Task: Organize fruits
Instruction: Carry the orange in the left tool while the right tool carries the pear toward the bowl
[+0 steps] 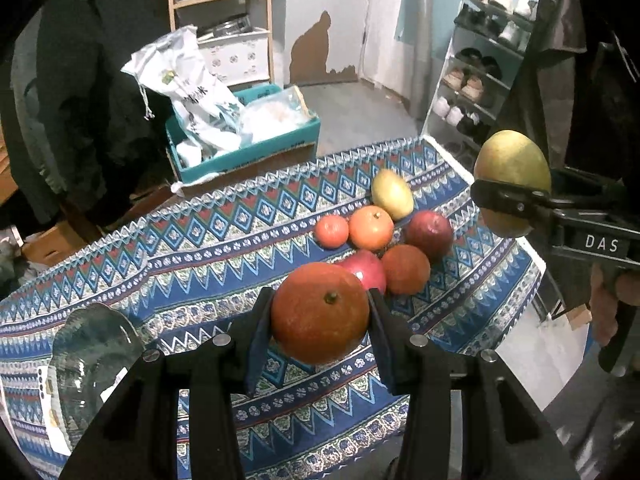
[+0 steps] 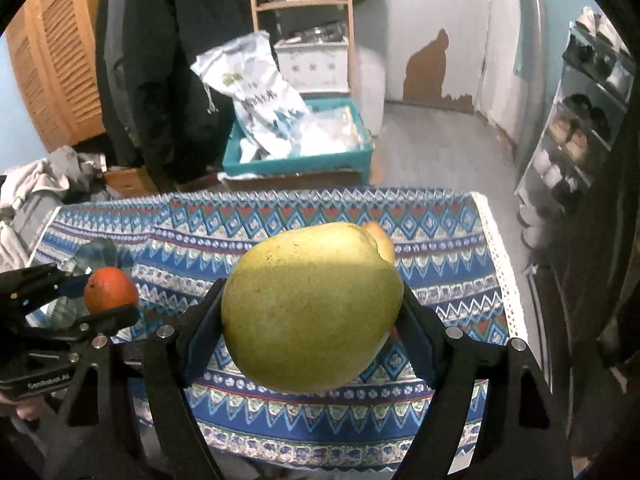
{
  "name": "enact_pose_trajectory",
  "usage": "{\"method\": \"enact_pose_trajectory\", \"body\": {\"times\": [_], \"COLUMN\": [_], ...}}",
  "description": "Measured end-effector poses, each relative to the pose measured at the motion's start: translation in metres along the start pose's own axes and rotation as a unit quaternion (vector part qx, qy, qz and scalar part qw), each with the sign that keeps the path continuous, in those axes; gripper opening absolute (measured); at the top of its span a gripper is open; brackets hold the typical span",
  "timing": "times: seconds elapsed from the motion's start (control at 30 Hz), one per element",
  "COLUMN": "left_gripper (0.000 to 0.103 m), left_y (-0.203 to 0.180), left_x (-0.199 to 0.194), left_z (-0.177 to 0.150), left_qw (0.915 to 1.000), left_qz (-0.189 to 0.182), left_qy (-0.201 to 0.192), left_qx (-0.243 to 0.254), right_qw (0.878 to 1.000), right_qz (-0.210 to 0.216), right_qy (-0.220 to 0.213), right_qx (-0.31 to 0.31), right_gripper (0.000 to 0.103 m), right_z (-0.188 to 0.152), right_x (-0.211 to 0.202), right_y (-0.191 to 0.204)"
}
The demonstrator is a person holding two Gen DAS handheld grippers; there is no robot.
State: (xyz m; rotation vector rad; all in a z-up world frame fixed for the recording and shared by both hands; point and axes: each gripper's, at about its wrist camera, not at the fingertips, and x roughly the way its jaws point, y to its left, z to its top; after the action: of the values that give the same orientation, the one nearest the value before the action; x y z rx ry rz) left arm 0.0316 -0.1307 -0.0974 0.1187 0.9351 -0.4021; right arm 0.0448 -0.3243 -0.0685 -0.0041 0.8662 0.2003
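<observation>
My left gripper (image 1: 320, 320) is shut on a large orange (image 1: 320, 312), held above the patterned tablecloth (image 1: 200, 248). My right gripper (image 2: 312, 320) is shut on a big yellow-green pear (image 2: 312, 308), also lifted off the table. In the left wrist view that pear (image 1: 512, 172) shows at the right edge in the right gripper (image 1: 508, 196). In the right wrist view the orange (image 2: 110, 288) shows at the left in the left gripper (image 2: 108, 296). On the cloth lie another pear (image 1: 392, 194), two red apples (image 1: 430, 234) (image 1: 370, 270) and several oranges (image 1: 370, 226).
A clear glass bowl (image 1: 92, 356) stands on the cloth at the left. Behind the table are a teal crate (image 1: 248, 152) with white bags, a wooden shelf (image 1: 224, 0), a shoe rack (image 1: 476, 80) on the right and a dark coat (image 1: 72, 80) on the left.
</observation>
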Motion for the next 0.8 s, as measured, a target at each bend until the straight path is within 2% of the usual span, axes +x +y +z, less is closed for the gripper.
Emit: {"method": "enact_pose_trajectory", "body": {"times": [0.37,0.8], "left_gripper": [0.046,0.046], "left_y": [0.024,0.046], "left_x": [-0.029,-0.053], "left_z": [0.005,0.008], "left_qw": [0.9991,0.997], "left_qz": [0.001,0.011], "left_qy": [-0.034,-0.062], "left_qx": [-0.024,-0.045], "right_qw": [0.999,0.997], "right_qz": [0.02,0.042], "right_qy": [-0.041,-0.051], "right_qx": [-0.015,-0.032], "right_gripper": [0.079,0.079], "right_z": [0.021,0.035], "right_x": [-0.027,-0.028], "right_y": [0.023,0.052]}}
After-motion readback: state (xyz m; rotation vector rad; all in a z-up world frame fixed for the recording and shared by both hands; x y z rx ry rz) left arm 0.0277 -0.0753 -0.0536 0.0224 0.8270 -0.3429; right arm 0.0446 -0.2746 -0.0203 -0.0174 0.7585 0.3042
